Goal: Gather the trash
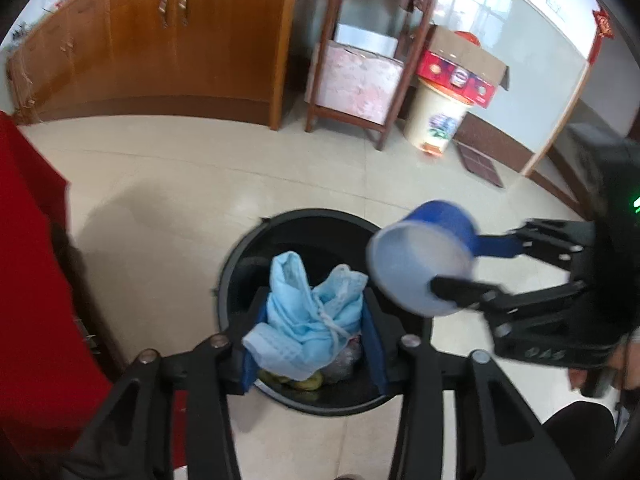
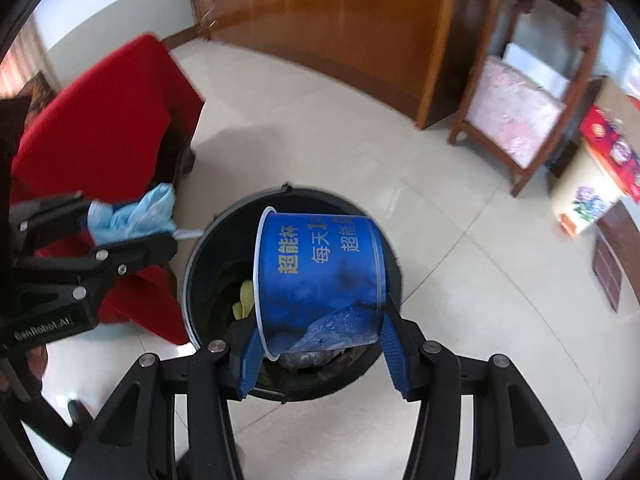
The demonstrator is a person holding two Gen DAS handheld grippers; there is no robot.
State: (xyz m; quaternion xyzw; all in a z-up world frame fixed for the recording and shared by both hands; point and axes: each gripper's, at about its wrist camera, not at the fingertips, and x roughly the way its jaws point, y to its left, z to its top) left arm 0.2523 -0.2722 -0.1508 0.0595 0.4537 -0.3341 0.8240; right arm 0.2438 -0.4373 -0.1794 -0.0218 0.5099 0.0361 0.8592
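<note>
A round black trash bin (image 1: 240, 252) stands on the tiled floor, with yellow scraps and a clear bag inside; it also shows in the right wrist view (image 2: 200, 264). My left gripper (image 1: 314, 320) is shut on crumpled light blue face masks (image 1: 312, 312) and holds them above the bin; in the right wrist view it (image 2: 132, 224) is beside the bin's left rim. My right gripper (image 2: 318, 316) is shut on a blue paper cup (image 2: 320, 280) lying sideways over the bin's mouth. The left wrist view shows that cup (image 1: 424, 256) over the bin's right rim.
A red-covered chair (image 2: 104, 128) stands left of the bin. A wooden cabinet (image 1: 168, 48) lines the back wall. A wooden stand with a pink box (image 1: 360, 80), a white bucket (image 1: 436, 120) and a red carton (image 1: 460, 68) stand at the back right.
</note>
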